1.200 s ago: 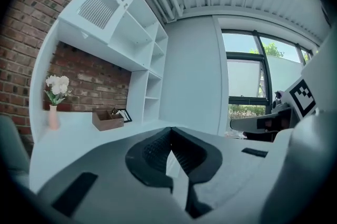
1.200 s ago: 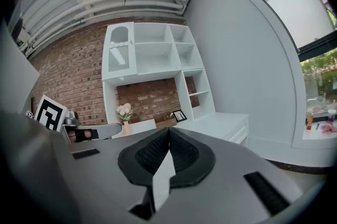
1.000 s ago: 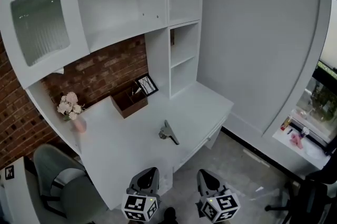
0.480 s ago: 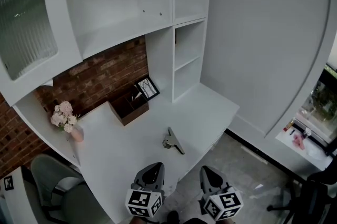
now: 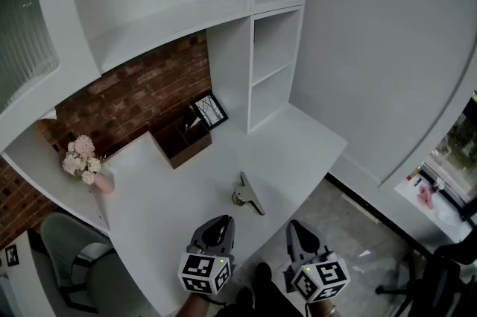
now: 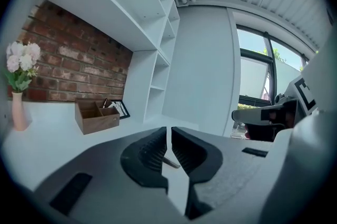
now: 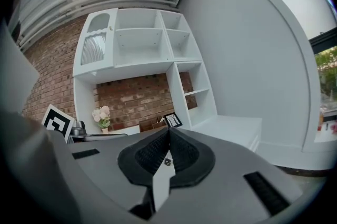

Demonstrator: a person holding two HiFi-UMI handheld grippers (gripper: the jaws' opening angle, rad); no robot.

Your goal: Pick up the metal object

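Note:
The metal object (image 5: 248, 194), a grey clip-like piece with a long flat arm, lies on the white desk (image 5: 186, 189) near its front edge. Both grippers hang in front of the desk, short of the object and not touching it. My left gripper (image 5: 221, 223) is just below the object and slightly to its left, jaws shut and empty. My right gripper (image 5: 297, 227) is off the desk's edge over the floor, also shut and empty. In the left gripper view a sliver of the metal object (image 6: 169, 163) shows through the slit below the left gripper's (image 6: 169, 132) closed tips.
A wooden organiser box (image 5: 181, 142) and a small picture frame (image 5: 209, 112) stand at the back by the brick wall. A pink vase of flowers (image 5: 86, 162) is at the desk's left end. White shelves (image 5: 276, 62) rise behind. A grey chair (image 5: 67, 248) is at lower left.
The head view has tilted down and moved closer, so the desk and metal object sit lower and nearer. Both grippers have edged forward towards the desk. The metal object has not moved.

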